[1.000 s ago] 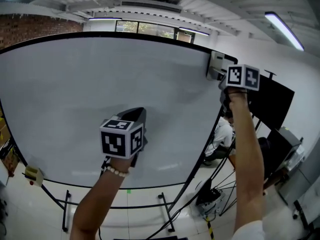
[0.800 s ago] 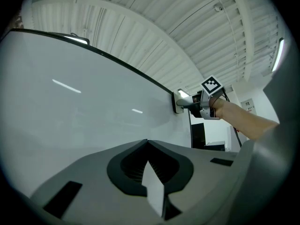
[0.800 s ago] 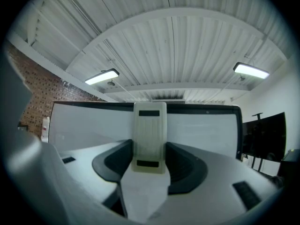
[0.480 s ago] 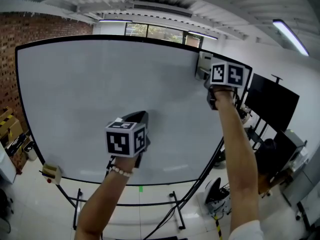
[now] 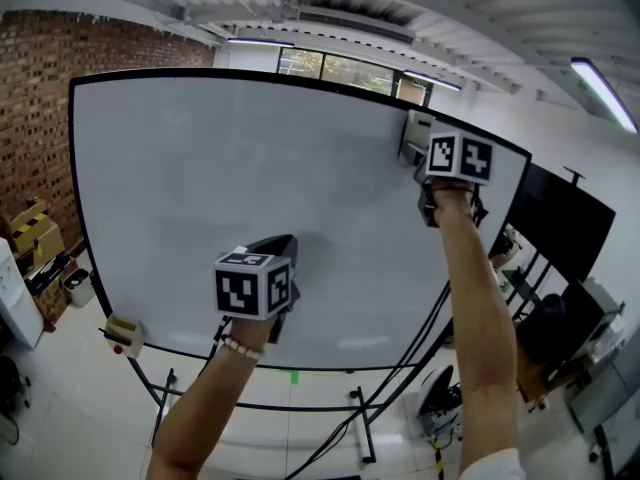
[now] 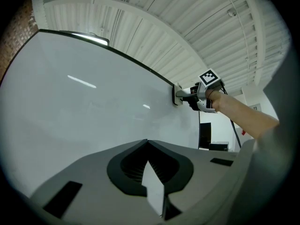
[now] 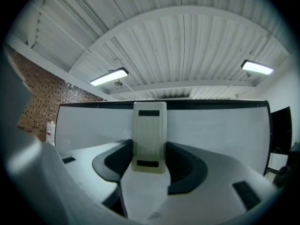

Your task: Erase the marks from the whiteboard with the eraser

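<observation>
My right claw [image 7: 150,165] pinches the eraser [image 7: 150,130], holding it against the whiteboard [image 5: 230,168] at its top right corner, upper right of the head view. My left claw [image 6: 147,146] is pressed together with nothing in it, low at centre frame.

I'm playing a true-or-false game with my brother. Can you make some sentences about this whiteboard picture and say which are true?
1. The right gripper is holding the eraser. True.
2. The eraser is down at the bottom edge of the whiteboard. False: it is up by the board's top right corner.
3. The left gripper is holding a marker. False: it is shut with nothing in it.
4. There is a brick wall to the left of the whiteboard. True.
5. The whiteboard is covered in big drawings. False: no marks can be seen on it.
</observation>
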{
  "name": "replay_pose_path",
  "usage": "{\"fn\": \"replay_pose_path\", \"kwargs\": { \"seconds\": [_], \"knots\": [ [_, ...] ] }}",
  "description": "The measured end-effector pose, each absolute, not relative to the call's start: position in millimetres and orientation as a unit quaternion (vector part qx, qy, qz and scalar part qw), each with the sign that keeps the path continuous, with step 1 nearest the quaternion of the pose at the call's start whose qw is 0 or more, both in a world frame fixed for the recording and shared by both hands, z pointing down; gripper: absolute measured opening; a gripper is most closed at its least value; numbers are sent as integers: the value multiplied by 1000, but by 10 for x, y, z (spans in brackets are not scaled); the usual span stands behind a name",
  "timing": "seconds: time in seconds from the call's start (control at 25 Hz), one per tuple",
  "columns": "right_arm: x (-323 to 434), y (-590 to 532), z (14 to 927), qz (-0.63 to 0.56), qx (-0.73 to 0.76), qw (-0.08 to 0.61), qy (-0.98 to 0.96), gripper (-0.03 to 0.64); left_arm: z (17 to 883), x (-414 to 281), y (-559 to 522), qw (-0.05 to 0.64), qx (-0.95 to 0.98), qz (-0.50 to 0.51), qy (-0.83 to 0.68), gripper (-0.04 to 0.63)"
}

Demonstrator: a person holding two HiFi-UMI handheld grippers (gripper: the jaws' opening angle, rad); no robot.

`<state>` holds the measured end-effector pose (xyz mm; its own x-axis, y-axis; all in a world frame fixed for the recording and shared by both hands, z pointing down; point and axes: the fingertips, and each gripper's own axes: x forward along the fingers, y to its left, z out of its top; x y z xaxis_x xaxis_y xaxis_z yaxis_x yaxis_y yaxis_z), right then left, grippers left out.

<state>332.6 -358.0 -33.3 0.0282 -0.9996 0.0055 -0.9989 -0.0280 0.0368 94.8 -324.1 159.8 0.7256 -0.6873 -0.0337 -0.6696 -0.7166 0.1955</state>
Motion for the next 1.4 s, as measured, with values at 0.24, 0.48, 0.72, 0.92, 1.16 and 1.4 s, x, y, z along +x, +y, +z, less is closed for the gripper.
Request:
{"fn": "replay_pose_path", "kwargs": {
  "seconds": [0.24,0.48,0.72,0.92,1.16,1.4],
  "knots": [
    [3255,-3624,-330,-35,736,20,-676,250,1673,730,-3348,94,927,-60,-357,-9],
    [2889,-3696,-256,-35,748,21,-662,247,1704,221,-3540,87,937,-51,-335,-9],
    [2022,-3888,-192,-21,746,14,-665,247,1771,-565,-3678,77,942,-29,-324,-9],
    [1155,-4102,-307,-26,744,13,-668,247,1876,-1313,-3776,84,942,-28,-323,-9],
    [134,-4325,-418,-25,731,20,-681,247,1977,-2121,-3842,100,937,-34,-334,-9],
    [-913,-4567,-416,-23,714,18,-699,247,1992,-2827,-3918,108,930,-39,-349,-9]
  ]
}}
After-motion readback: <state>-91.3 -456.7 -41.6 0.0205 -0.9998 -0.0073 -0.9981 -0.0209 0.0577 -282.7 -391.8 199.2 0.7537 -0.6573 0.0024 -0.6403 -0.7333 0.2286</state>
